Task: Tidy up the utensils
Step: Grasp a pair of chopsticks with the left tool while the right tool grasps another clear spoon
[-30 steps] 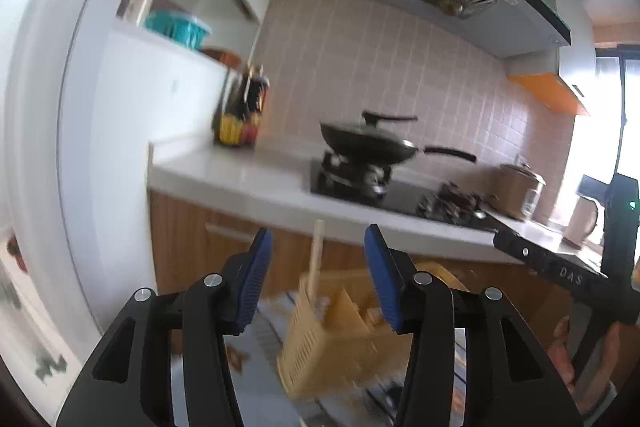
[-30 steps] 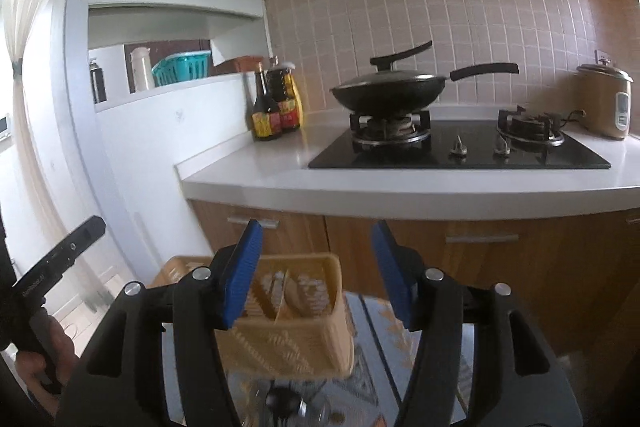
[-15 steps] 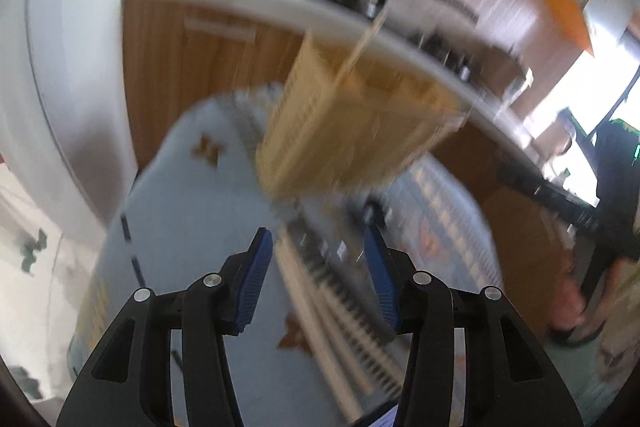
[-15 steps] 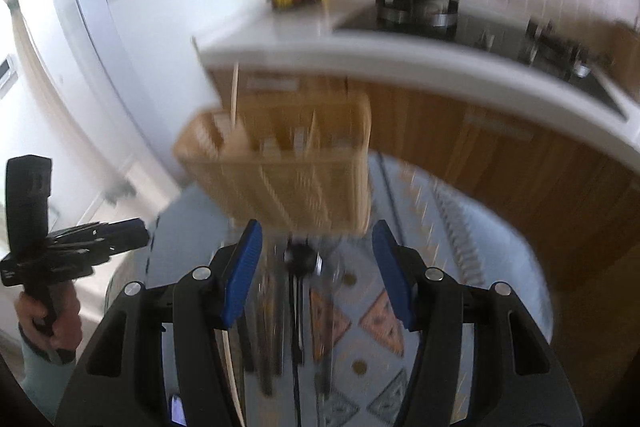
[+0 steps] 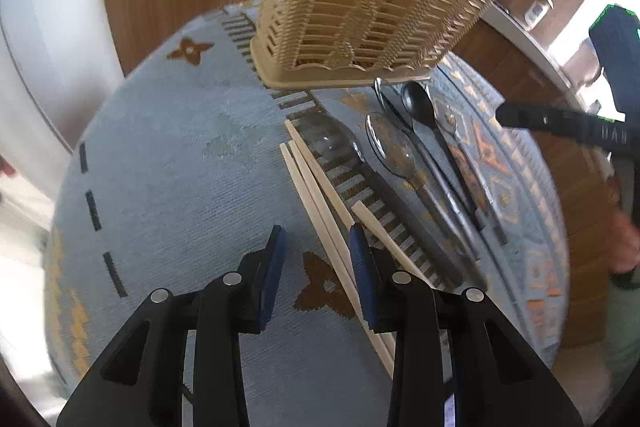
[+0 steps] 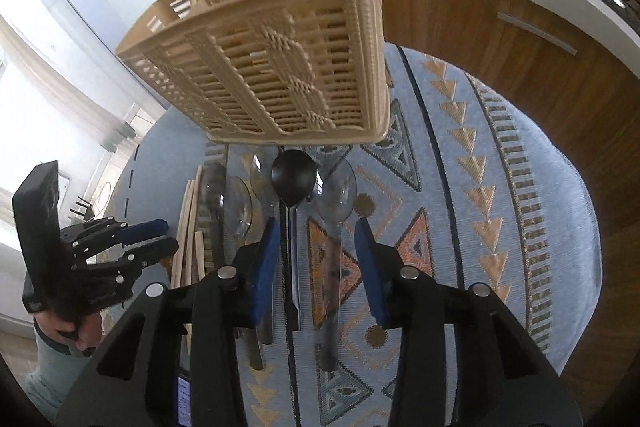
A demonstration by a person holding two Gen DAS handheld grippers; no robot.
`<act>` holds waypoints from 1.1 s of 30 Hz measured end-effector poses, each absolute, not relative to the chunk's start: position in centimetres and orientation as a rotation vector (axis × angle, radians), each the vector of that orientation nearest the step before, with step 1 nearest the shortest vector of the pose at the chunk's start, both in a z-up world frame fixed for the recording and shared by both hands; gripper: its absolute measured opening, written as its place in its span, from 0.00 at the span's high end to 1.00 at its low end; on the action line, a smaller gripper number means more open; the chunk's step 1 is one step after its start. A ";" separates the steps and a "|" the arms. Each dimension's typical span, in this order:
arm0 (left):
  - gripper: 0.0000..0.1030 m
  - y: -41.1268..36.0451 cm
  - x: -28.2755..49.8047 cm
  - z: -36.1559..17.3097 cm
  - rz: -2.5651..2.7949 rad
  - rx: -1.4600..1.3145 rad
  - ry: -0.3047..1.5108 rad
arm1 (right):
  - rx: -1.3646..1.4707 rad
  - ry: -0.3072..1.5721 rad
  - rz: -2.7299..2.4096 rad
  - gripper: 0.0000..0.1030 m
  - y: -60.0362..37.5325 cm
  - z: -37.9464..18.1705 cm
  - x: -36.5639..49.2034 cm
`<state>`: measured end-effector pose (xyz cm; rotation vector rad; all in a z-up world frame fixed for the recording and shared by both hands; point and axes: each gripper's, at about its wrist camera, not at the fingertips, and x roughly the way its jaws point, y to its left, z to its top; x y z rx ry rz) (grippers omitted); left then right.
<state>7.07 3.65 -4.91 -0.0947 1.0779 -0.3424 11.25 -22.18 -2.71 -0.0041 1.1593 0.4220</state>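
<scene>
Left gripper (image 5: 316,243): jaws closing, nothing pinched; chopsticks (image 5: 316,187) lying under its right pad. Shift right to centre them.
Right gripper (image 6: 316,247): jaws closing, empty, straddling black spoon (image 6: 294,179) and clear spoon (image 6: 338,187). Choose one.
Basket (image 6: 280,67): standing far, beyond utensils.

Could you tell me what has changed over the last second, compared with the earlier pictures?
Both grippers tipped down from the stove toward the cloth. The left gripper now hangs over the chopsticks, the right gripper over the black spoon; both jaws are closing, nothing gripped. Basket and utensils stayed put.
</scene>
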 end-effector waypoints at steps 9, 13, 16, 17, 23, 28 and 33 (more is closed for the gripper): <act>0.77 2.0 6.3 -4.2 -0.293 0.067 1.053 | -0.001 1.180 0.423 0.66 -22.2 -4.2 11.3; 0.80 2.2 6.8 -4.3 -0.300 0.037 1.078 | 0.009 1.190 0.414 0.66 -22.4 -4.6 11.9; 0.68 1.5 7.5 -4.2 -0.301 0.033 1.104 | 0.015 1.196 0.400 0.65 -23.1 -4.5 12.6; 0.67 0.8 7.5 -4.2 -0.288 0.065 1.106 | 0.018 1.197 0.394 0.65 -23.1 -4.6 12.8; 0.76 -0.3 8.6 -4.0 -0.281 0.121 1.126 | 0.046 1.218 0.388 0.65 -24.2 -4.5 14.2; 0.83 1.5 8.4 -3.9 -0.352 0.011 1.130 | 0.064 1.223 0.384 0.65 -25.1 -4.4 14.7; 0.83 1.6 7.8 -3.8 -0.333 0.032 1.123 | 0.065 1.247 0.396 0.65 -24.7 -5.3 14.6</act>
